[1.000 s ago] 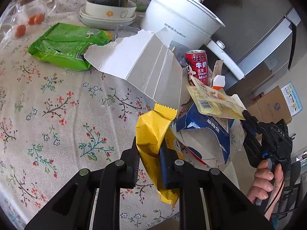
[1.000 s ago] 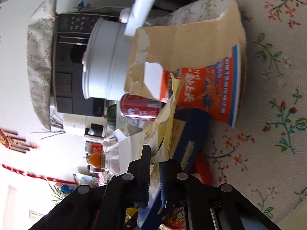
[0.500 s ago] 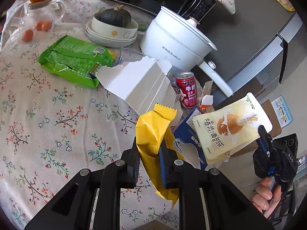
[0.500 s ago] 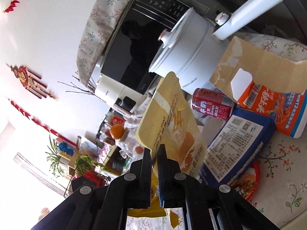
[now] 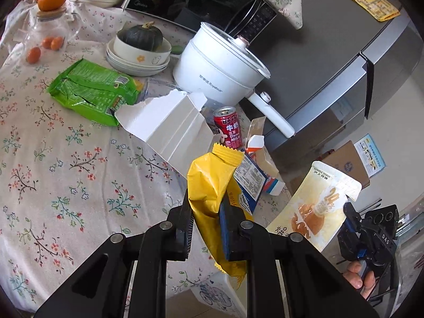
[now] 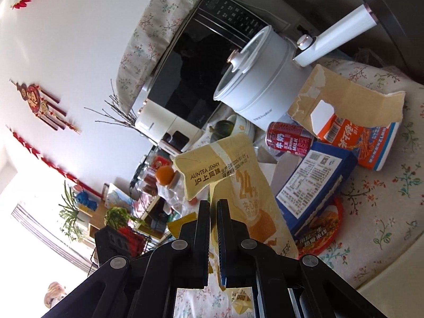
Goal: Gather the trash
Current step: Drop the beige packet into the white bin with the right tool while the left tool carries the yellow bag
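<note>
My left gripper (image 5: 205, 209) is shut on a yellow snack wrapper (image 5: 209, 182) and holds it above the table's near edge. My right gripper (image 6: 213, 206) is shut on a cream snack pouch (image 6: 238, 185), lifted off the table; the pouch also shows in the left wrist view (image 5: 315, 209), held past the table's edge. On the flowered tablecloth (image 5: 66, 164) lie a green bag (image 5: 92, 90), a torn white carton (image 5: 169, 124), a red milk can (image 5: 229, 127), a blue box (image 6: 315, 177) and an orange torn box (image 6: 357, 143).
A white electric pot (image 5: 220, 71) with a long handle stands at the back, beside stacked bowls with a dark squash (image 5: 140, 37) and a black microwave (image 5: 198, 0). A glass jar (image 5: 47, 29) with oranges is far left. A grey fridge (image 5: 344, 53) is behind.
My right gripper has lifted the cream pouch off the pile and carried it down and away from the table. My left gripper has risen with the yellow wrapper still in it.
</note>
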Demonstrator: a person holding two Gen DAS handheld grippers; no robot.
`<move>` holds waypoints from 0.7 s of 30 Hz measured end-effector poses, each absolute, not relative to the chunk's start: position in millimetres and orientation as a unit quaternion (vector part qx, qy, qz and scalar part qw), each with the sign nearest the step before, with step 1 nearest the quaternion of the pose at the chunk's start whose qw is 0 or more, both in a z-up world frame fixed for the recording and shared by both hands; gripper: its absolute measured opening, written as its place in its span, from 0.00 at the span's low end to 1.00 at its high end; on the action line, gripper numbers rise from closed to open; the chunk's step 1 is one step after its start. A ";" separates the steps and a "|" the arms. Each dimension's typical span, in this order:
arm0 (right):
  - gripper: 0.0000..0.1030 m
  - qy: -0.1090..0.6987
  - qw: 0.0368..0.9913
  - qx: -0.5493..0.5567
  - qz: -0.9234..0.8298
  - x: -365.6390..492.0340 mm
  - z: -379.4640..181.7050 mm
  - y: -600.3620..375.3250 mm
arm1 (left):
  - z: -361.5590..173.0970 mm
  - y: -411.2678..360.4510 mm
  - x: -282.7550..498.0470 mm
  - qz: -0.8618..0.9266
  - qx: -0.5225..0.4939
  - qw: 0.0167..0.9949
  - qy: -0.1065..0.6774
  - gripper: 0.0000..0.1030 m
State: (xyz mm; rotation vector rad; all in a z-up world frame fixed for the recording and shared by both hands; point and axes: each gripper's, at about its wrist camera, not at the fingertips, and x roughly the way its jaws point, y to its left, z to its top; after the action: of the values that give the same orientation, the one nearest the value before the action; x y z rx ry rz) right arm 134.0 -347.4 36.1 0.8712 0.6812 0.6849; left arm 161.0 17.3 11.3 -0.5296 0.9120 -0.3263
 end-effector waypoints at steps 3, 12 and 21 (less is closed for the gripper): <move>0.05 0.325 0.796 0.411 0.302 118.0 33.5 -359.5 | 16.3 -0.3 152.2 -0.190 -0.252 0.844 0.434 0.17; 0.05 0.339 0.808 0.416 0.244 76.6 33.6 -405.3 | 27.0 -89.0 121.9 -0.291 -0.195 0.837 0.420 0.17; 0.07 0.461 0.795 0.364 0.151 67.4 -18.1 -419.8 | -6.3 -166.3 114.6 -0.324 -0.137 0.814 0.463 0.17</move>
State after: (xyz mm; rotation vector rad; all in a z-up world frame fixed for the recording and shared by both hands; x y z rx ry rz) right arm 67.4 -419.8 -18.1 0.7811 0.9911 0.3253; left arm 114.6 -166.3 -6.3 -0.2931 0.9872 -0.6922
